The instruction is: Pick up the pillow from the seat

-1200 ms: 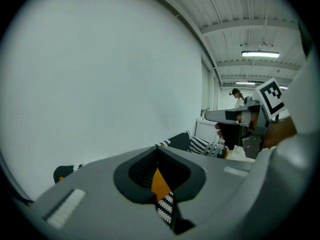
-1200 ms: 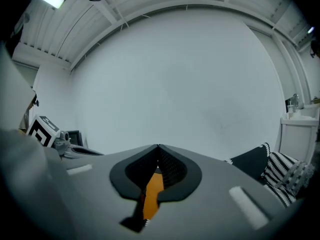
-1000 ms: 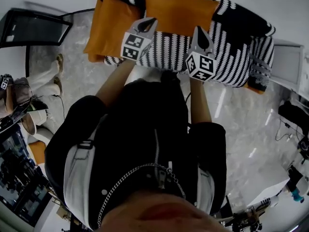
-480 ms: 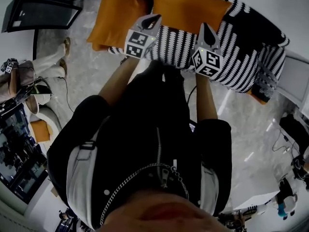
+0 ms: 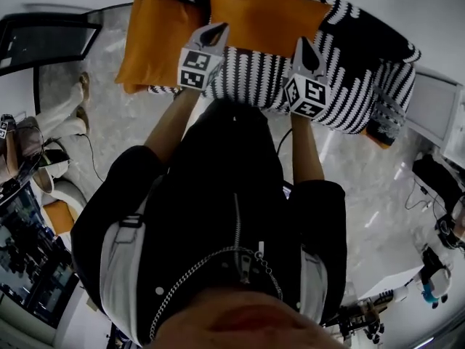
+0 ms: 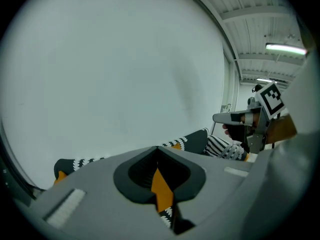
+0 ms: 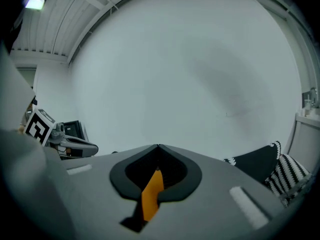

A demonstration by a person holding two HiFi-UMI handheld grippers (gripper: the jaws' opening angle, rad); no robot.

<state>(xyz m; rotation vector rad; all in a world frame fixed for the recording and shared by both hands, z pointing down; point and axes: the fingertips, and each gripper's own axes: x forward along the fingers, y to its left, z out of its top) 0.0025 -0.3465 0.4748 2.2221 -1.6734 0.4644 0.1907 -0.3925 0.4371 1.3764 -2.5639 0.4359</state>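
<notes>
Pillows numbered two for certain, both orange: one (image 5: 156, 38) stood against the left end of the black-and-white striped seat (image 5: 349, 86), the other (image 5: 265, 20) leaned on the backrest near the middle. A small orange patch also peeked out at the seat's right end, too little of it visible to say what it was. One seat and two grippers were in the head view.

Both grippers hung over the seat's front edge, touching neither pillow. The left gripper (image 5: 215, 30) had its fingers pressed together on nothing, its tip in the narrow gap between the two pillows. The right gripper (image 5: 306, 47) was likewise closed and empty, its tip just below the middle pillow's lower right corner. In each gripper view only a sliver of orange showed through the slot under the closed tips, with a blank white wall beyond.

Bare striped cushion lay open between the grippers and on towards the right armrest. A white cabinet (image 5: 430, 97) stood just beside the seat's right end. Pale marble floor (image 5: 363, 187) was open in front, while a seated person's legs (image 5: 69, 118) were off to the left, well apart from the seat
</notes>
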